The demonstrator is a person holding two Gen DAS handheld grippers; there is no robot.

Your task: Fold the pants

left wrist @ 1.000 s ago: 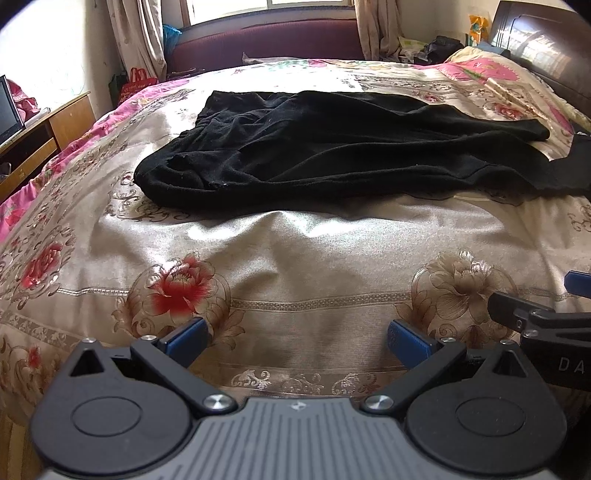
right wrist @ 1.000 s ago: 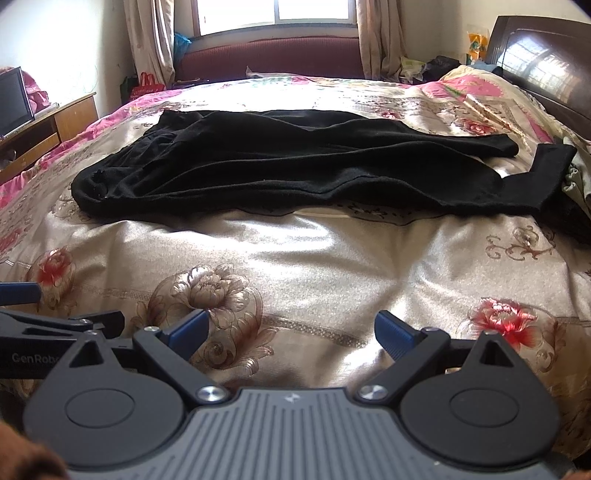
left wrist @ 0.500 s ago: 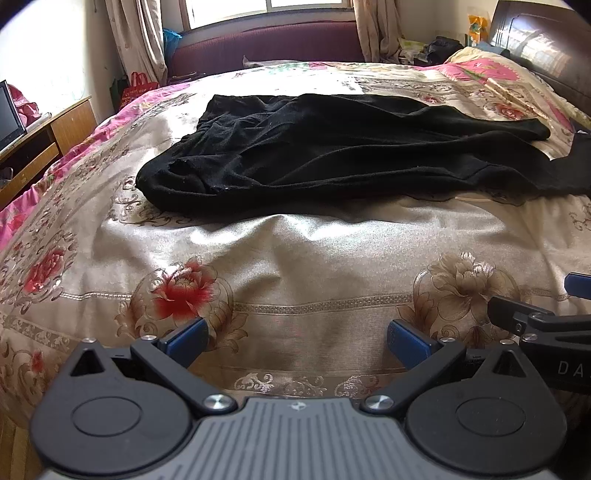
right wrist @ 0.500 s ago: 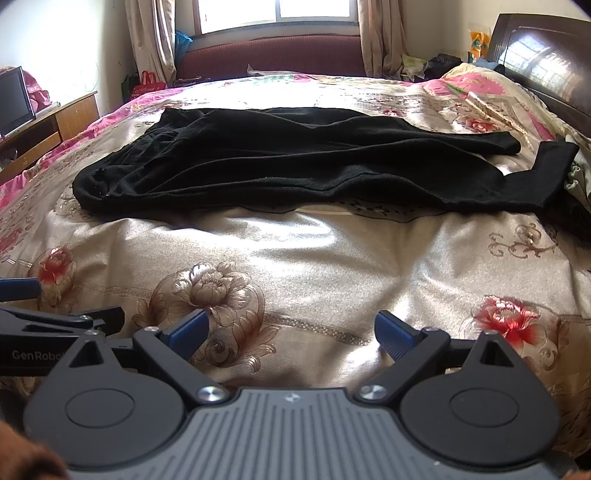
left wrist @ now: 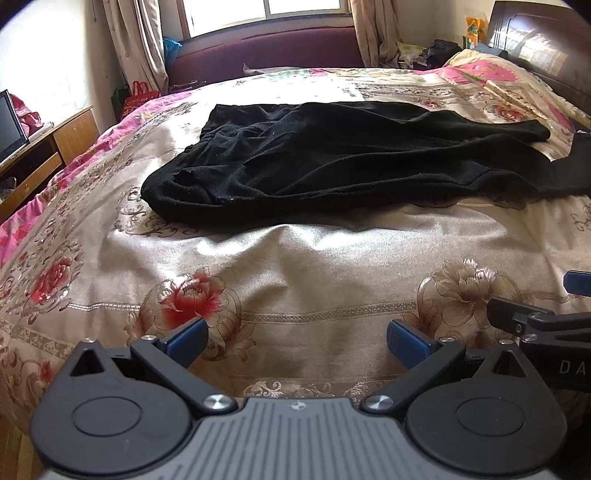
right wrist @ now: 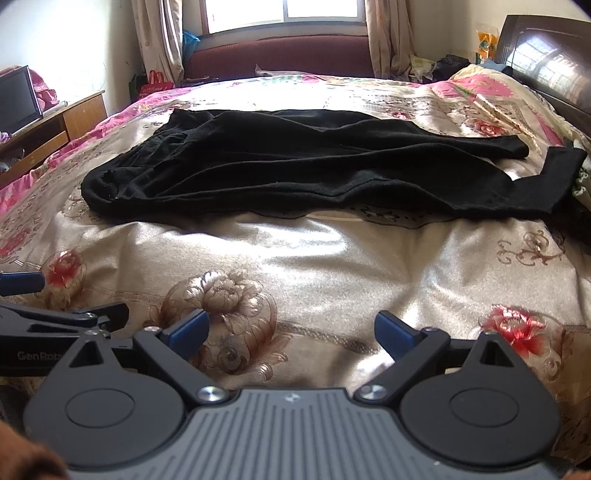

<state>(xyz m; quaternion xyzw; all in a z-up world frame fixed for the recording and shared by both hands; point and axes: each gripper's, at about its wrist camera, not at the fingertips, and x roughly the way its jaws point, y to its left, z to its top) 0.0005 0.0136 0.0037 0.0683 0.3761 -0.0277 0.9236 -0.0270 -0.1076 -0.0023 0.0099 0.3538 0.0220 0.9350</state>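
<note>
Nearest in each wrist view: left gripper (left wrist: 295, 338) and right gripper (right wrist: 291, 332), side by side low over the near part of the bed, each with jaws spread wide and nothing between the blue pads (left wrist: 186, 338). Both are well apart from the garment.

Beyond them, bare satin bedspread (right wrist: 314, 258), glossy, floral and gently rumpled.

Mid-bed: black pants (right wrist: 295, 166), lying crosswise and unfolded. Waistband (left wrist: 177, 184) points to the left, near the left gripper's side; the legs run to the right, the nearer leg ending in a cuff (right wrist: 561, 170) turned toward the far side. The cloth looks like soft, light knit, wrinkled and limp. It will likely sag and drag when lifted, and may slide on the slick spread. Sensible holds, as a judgement: the waistband corner for the left gripper, a cuff for the right, pinching the edge through all layers.

Far field: dark headboard (right wrist: 546, 62) at right, wooden desk (left wrist: 48, 147) with a screen at left, maroon bench (right wrist: 280, 55) under a curtained window (right wrist: 284, 11).
</note>
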